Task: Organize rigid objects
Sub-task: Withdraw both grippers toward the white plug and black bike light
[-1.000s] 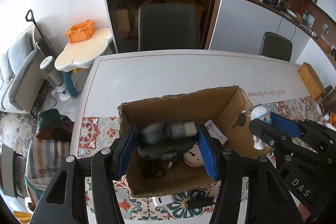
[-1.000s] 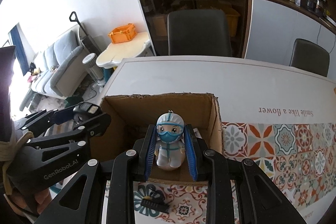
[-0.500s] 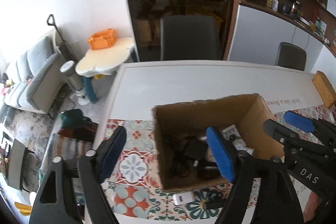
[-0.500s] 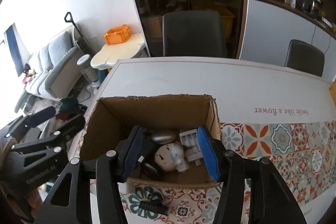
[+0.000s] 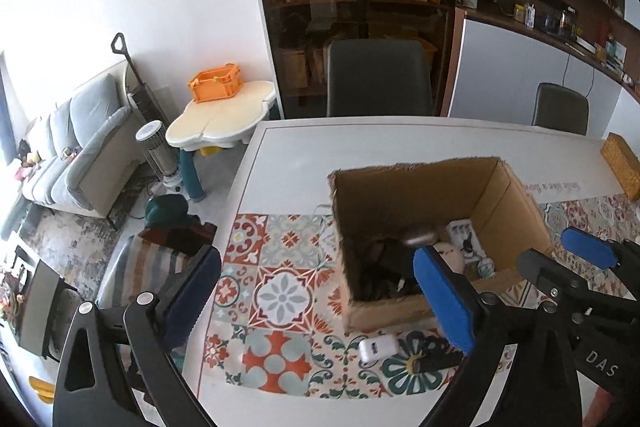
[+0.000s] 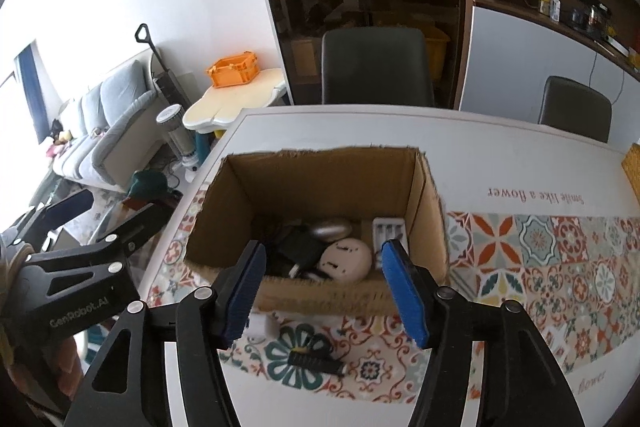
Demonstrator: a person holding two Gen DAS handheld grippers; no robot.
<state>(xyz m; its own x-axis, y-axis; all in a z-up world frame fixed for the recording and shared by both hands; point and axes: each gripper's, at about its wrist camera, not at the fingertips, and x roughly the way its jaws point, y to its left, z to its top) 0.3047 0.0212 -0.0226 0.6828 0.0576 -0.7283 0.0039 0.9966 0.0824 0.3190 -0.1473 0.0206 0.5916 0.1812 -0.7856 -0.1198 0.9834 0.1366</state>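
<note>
Both grippers' jaws have just been opening, empty; next take the charger point(image 5: 378, 347) before the box point(image 6: 424, 187), squarely.

The cardboard box point(image 6: 320, 227) stands open at the top, its 4 walls upright, so entry is from above only; its floor is crowded with a white figure point(image 6: 347, 259), a silver oval piece point(image 6: 331, 227) and dark items. Beyond the box the white desk point(image 6: 480, 155) lies bare. In front of it, a white charger point(image 5: 378, 347) and a black comb-like piece point(image 6: 316, 361) lie on the patterned mat point(image 6: 560, 259). Both grippers, left point(image 5: 316, 301) and right point(image 6: 324, 291), hold nothing
</note>
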